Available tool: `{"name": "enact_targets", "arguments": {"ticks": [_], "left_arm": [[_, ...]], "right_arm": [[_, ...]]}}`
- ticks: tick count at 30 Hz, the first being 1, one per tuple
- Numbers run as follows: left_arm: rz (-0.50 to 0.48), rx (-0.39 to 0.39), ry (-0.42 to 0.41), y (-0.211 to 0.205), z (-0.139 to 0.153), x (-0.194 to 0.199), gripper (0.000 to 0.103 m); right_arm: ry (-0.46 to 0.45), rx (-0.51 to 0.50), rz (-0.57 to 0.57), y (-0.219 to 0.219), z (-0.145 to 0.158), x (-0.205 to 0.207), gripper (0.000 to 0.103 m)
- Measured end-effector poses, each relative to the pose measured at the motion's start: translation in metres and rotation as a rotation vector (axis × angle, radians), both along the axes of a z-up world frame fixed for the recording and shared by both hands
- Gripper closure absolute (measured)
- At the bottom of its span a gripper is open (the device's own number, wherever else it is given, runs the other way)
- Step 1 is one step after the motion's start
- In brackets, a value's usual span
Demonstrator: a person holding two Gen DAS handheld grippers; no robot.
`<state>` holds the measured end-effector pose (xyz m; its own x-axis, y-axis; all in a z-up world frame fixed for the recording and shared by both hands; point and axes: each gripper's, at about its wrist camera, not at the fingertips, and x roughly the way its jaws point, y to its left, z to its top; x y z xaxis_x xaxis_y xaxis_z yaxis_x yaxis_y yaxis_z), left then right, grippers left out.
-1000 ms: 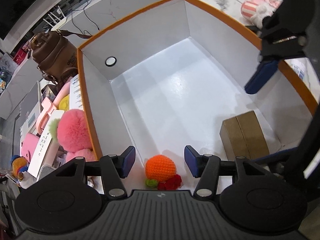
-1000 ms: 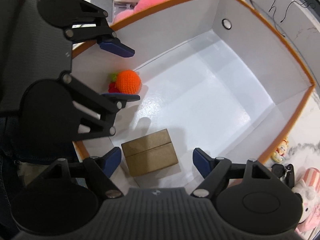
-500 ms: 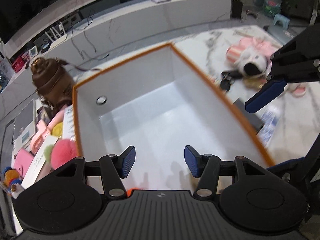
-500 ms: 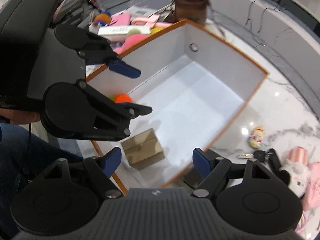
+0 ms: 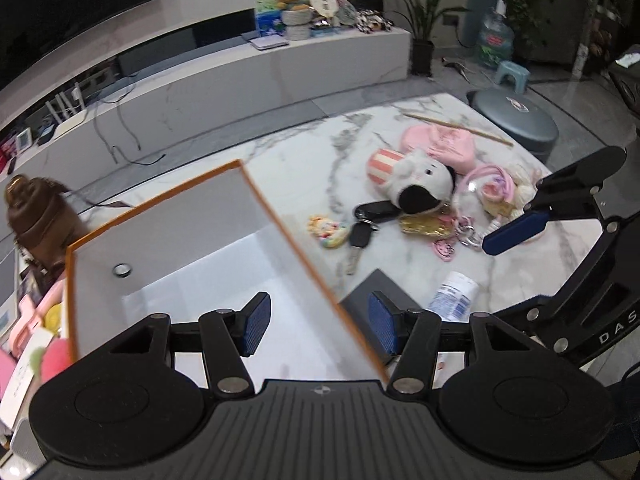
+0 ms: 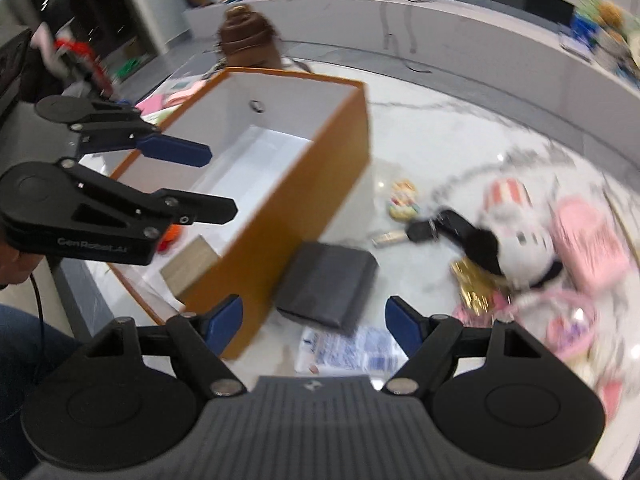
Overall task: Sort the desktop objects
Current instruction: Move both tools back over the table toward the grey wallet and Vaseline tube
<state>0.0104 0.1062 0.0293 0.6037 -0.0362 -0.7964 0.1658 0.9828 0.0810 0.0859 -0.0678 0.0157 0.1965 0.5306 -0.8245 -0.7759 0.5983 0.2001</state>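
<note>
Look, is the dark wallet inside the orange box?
No, the wallet lies on the marble table beside the box.

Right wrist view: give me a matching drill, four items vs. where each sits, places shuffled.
Items:
1. cardboard box
2. dark grey box
3. brown bag
4. car key

Places:
A. behind the far end of the orange bin
B. on the marble, against the bin's outer wall
C. inside the bin, near corner
D. on the marble beside the white plush

Pairs: 1-C, 2-B, 3-A, 4-D
</note>
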Motion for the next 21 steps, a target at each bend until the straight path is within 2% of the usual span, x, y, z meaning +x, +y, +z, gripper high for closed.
{"name": "enact_targets", "arguments": {"ticks": [8, 15, 21], "left_arm": [[-0.049, 0.056, 0.012, -0.041, -0.020, 0.015, 0.040], [-0.156, 0.225, 0.067, -0.070, -0.055, 0.019, 0.038], [-0.203, 0.255, 0.069, -0.072, -0.064, 0.014, 0.035]], "right_arm": [[-0.020, -0.039, -0.034, -0.020, -0.037, -0.006, 0.023], [-0.024, -0.046, -0.025, -0.027, -0.059, -0.012, 0.022], [-0.108, -0.033, -0.025, -0.014, -0.064, -0.012, 0.022]]}}
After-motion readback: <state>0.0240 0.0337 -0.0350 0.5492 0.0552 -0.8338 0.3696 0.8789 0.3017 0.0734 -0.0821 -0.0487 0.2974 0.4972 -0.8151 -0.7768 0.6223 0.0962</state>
